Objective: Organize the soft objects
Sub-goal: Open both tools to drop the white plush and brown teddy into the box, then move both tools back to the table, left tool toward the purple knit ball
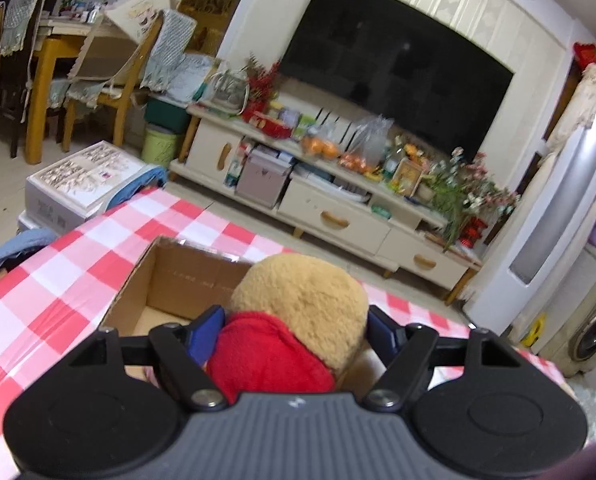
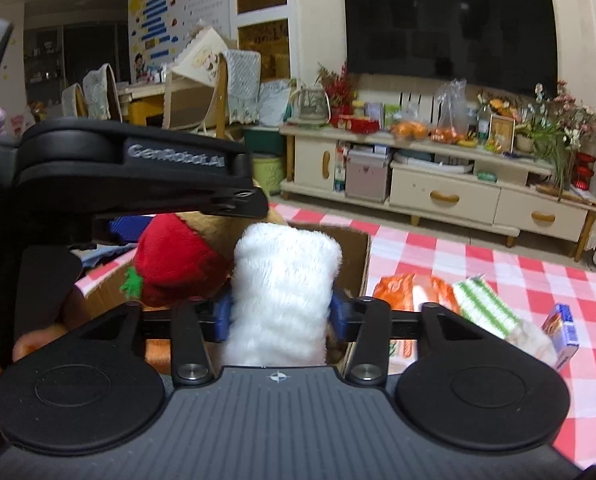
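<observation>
Left claw (image 1: 293,320) grips a tan plush bear (image 1: 306,300); right claw (image 2: 281,308) clasps a white plush (image 2: 283,280); cardboard box (image 1: 169,272) beneath both.

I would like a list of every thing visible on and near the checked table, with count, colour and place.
plush bear: one, tan with red top, between the left gripper's fingers, above the box
white plush: one, white, between the right gripper's fingers
cardboard box: one, brown, open, on the tablecloth
tablecloth: one, red and white checks, over the table
orange bag: one, orange, right of the box
striped cloth: one, green and white, beside the orange bag
small carton: one, blue, at the right edge
television: one, black, on the wall
left gripper: black, blue pads
right gripper: black, blue pads
</observation>
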The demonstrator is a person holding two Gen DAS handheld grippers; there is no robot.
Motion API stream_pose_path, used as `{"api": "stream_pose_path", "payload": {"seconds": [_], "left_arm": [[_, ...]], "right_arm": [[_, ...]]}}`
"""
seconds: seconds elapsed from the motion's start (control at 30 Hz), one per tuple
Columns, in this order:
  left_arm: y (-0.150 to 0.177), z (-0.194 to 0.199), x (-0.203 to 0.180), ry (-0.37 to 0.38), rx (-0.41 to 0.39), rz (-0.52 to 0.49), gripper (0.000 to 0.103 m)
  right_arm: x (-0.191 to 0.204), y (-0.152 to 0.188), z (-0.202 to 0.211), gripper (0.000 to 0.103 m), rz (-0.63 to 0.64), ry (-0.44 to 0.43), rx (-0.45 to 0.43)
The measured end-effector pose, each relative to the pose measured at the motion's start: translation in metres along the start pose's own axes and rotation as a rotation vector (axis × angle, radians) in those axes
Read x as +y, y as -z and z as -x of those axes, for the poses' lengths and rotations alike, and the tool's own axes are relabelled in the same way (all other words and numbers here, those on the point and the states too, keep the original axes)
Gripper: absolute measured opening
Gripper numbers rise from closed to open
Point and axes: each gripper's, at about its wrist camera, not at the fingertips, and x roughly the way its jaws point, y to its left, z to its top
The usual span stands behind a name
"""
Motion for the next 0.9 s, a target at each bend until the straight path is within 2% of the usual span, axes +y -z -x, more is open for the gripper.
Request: {"api": "stream_pose_path", "payload": {"seconds": [0.03, 0.07, 0.13, 0.2, 0.47, 0.9], "left_arm": [[0.001, 0.0, 0.0, -0.016, 0.006, 0.003, 0.082], [0.002, 0.001, 0.0, -0.026, 0.005, 0.003, 0.085], [0.002, 0.004, -0.001, -0.043, -0.01, -0.005, 0.098], [0.001, 0.01, -0.003, -0.056, -0.035, -0.016, 0.099], [0.004, 0.012, -0.016, -0.04, -0.037, -0.057, 0.099], [0.02, 0.014, -0.046, 0.004, -0.018, -0.13, 0.1]], "right_arm": [[-0.001, 0.001, 0.001, 0.084, -0.002, 0.005, 0.005], [-0.001, 0.002, 0.003, 0.084, -0.006, 0.016, 0.005], [-0.005, 0.003, 0.008, 0.095, -0.017, 0.019, -0.001], [-0.007, 0.003, 0.015, 0.099, -0.022, 0.026, -0.019], [-0.024, 0.005, 0.044, 0.1, -0.064, 0.096, -0.08], [-0.057, 0.025, 0.068, 0.1, -0.149, 0.181, -0.087]]}}
